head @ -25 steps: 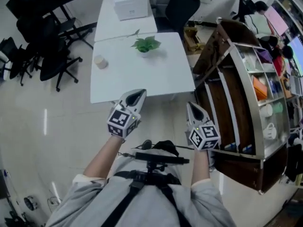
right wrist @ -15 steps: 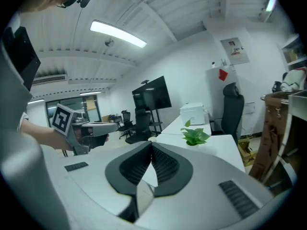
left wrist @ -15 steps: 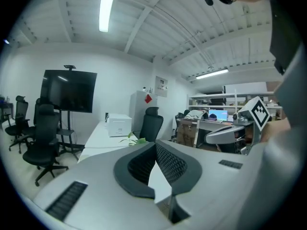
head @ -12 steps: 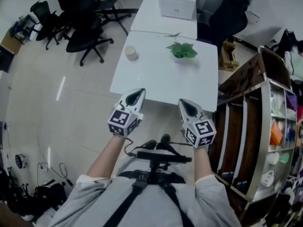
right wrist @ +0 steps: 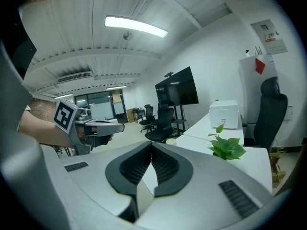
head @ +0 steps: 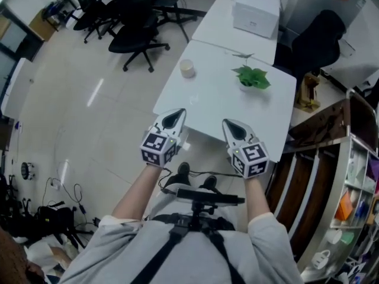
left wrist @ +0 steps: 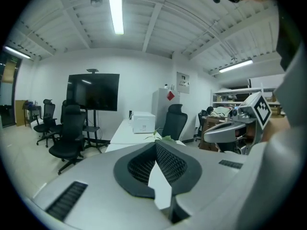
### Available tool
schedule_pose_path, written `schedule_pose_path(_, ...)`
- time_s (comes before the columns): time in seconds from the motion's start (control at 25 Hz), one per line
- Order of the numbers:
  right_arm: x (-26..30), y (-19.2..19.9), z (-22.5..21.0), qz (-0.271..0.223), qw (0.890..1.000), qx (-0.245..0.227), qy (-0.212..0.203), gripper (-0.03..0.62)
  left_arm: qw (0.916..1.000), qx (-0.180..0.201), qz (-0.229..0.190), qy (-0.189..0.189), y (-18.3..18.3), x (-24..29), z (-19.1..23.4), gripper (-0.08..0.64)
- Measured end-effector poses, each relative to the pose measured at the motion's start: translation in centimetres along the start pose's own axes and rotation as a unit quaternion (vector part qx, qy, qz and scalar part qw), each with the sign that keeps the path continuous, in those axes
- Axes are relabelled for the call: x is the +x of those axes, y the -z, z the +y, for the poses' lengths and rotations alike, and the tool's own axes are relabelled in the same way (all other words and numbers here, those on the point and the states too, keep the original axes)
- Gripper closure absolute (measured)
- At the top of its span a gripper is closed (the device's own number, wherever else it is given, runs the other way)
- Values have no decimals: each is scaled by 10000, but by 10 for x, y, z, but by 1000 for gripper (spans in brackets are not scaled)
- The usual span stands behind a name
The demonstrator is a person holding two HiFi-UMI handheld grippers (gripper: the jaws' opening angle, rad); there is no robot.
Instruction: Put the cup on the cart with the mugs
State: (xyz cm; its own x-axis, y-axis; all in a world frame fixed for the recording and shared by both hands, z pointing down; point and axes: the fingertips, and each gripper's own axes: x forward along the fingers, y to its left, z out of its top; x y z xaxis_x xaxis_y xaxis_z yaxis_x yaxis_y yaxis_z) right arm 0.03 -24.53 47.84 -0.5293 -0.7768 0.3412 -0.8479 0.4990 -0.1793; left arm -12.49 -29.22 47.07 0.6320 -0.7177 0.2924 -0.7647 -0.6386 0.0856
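At the upper left of the head view I see black office chairs (head: 133,37) on the pale floor. Just right of them the cup (head: 187,68) stands upright on the white table (head: 219,108), near its left edge and well apart from both tools. Below it, at the table's near edge, my left hand-held gripper (head: 175,117) points toward the table. Its own view shows the jaws pressed together at the tips with nothing between them. Beside it, right of centre, my right hand-held gripper (head: 231,128) points the same way, and its jaws also meet at the tips and hold nothing. Further right on the table sits a small green plant (head: 253,77), and beyond it, on the adjoining table top, a white box (head: 256,10). Along the right edge stands the cart (head: 305,176), with a white mug (head: 320,258) on a shelf at the lower right, far from the cup.
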Motion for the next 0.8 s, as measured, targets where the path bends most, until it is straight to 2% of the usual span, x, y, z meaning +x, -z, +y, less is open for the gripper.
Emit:
schedule_pose_path(0.24,44,-12,12,137,9995,-226,-198,598,9999,-45,110,-119,5,18,45,557)
schedule_pose_path(0.48,96,-14,1,334,9990,-292,49,598,9989,-345,301,44,20,61,99,553)
schedule_pose_path(0.56,114,-15,-3,435,9986,-274,129,598,9981,-417,434,122,27,78,119,462)
schedule_pose_path(0.68,143,-21,-13,542,9977,-322,262,598,9974,-408,558,198,29,107,148,398)
schedule_pose_path(0.8,171,-20,-26,668,9969,-248,330,598,9951,-361,883,246,43,138,173,329)
